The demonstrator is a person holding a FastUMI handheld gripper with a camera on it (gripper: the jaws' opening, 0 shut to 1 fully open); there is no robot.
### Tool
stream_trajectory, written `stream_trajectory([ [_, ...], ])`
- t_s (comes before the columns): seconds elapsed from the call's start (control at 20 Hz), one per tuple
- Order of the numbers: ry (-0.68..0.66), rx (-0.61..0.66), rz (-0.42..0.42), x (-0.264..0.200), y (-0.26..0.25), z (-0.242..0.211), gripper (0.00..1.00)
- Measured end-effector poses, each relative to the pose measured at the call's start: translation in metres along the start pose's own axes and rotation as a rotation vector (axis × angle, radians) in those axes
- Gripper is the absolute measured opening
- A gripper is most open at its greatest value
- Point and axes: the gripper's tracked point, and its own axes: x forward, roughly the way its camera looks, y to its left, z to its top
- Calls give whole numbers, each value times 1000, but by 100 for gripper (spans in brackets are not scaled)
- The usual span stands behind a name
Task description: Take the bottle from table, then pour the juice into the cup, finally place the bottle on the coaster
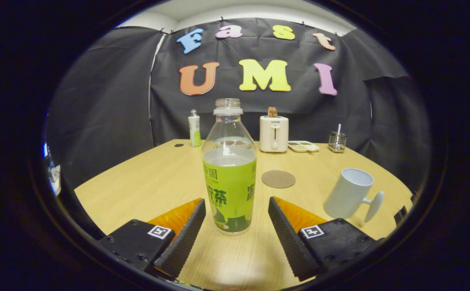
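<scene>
Jaws wide open, gripper (pixel 237 226) empty; one uncapped bottle (pixel 229 178) stands between fingers, untouched; one coaster (pixel 278 178), one cup (pixel 349 194) beyond bottle.

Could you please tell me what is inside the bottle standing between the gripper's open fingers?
The uncapped bottle holds clear liquid to about its label's top edge; the label hides everything lower.

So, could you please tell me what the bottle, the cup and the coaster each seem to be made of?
The bottle, standing between the open gripper's fingers untouched, looks like clear glossy plastic: the table shows through above its green printed label. The cup looks like matte white ceramic or plastic; the look leaves that open. The coaster is a flat, dull brown disc, perhaps cork or felt.
</scene>
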Motion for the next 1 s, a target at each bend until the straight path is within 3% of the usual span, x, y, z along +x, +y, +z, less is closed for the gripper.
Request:
stream_trajectory([
  [0.35,40,30,31,20,9,-4,99],
  [0.85,62,80,49,24,7,1,84],
  [1.0,83,136,93,23,14,4,82],
])
